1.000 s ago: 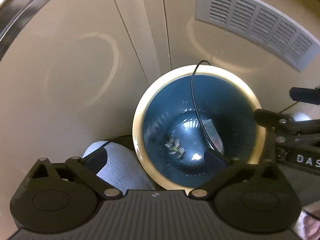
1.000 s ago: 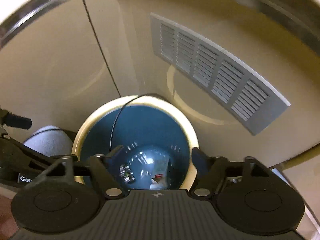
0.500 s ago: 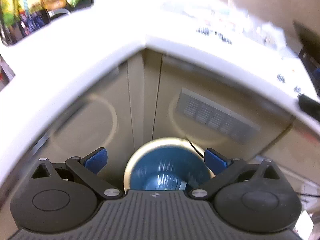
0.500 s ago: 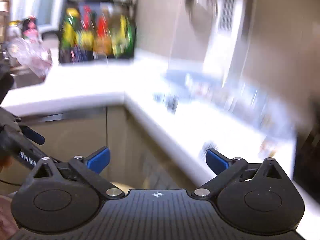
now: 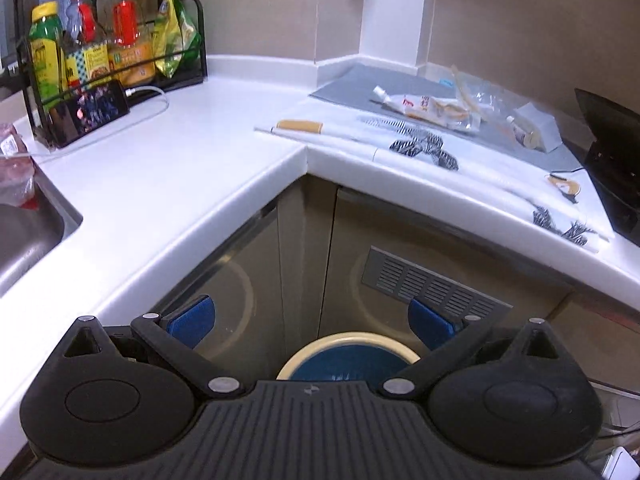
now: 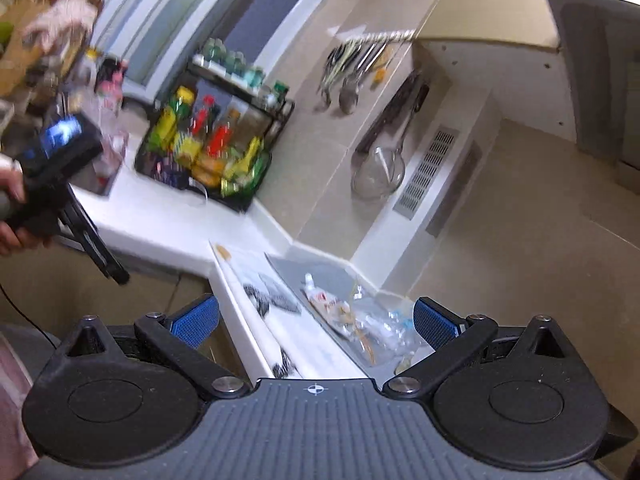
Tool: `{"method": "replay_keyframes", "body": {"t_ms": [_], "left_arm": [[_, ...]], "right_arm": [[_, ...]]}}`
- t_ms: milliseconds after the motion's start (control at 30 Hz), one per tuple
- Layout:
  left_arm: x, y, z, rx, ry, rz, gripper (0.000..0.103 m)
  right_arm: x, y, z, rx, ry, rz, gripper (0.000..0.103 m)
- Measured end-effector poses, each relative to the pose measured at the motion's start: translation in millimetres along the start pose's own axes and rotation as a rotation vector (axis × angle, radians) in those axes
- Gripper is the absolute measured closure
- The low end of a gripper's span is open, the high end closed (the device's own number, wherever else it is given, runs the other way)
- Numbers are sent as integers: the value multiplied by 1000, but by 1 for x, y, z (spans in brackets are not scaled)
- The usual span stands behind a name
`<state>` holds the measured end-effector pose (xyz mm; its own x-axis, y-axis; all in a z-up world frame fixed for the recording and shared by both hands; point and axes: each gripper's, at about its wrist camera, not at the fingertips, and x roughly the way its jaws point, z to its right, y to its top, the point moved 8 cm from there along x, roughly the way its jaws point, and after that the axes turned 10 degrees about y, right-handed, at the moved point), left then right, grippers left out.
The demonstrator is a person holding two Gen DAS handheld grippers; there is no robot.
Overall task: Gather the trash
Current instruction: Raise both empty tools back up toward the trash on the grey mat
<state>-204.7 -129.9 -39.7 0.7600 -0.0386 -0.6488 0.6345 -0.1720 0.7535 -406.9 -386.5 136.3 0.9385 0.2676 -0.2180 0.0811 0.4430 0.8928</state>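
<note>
White L-shaped tabletop (image 5: 192, 168) wraps a kitchen corner, beige cabinet doors (image 5: 400, 240) below it. On the far right stretch a grey mat (image 5: 360, 84) carries the trash: a squeezed white tube (image 5: 404, 103), crumpled clear plastic wrappers (image 5: 476, 100) and a small grey carton (image 5: 538, 126). A cream-rimmed bin with blue liner (image 5: 348, 354) stands on the floor in the corner. Left claw (image 5: 312, 320) and right claw (image 6: 316, 320) both gape wide, empty. A black bottle rack (image 5: 112, 48) sits far left.
</note>
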Motion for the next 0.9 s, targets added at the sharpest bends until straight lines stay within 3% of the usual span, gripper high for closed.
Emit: {"method": "replay_keyframes", "body": {"t_ms": [167,400,900], "left_arm": [[-17,13,-2,-11,1,54,0],[-31,20,-13,-27,35,92,0],[-24,15,-20,-32,51,82,0]], "right_arm": [[9,0,12,173,-44,57,0],[28,-2,-2,307,-38,136,0],[60,-4,-16,363,17,120,0]]}}
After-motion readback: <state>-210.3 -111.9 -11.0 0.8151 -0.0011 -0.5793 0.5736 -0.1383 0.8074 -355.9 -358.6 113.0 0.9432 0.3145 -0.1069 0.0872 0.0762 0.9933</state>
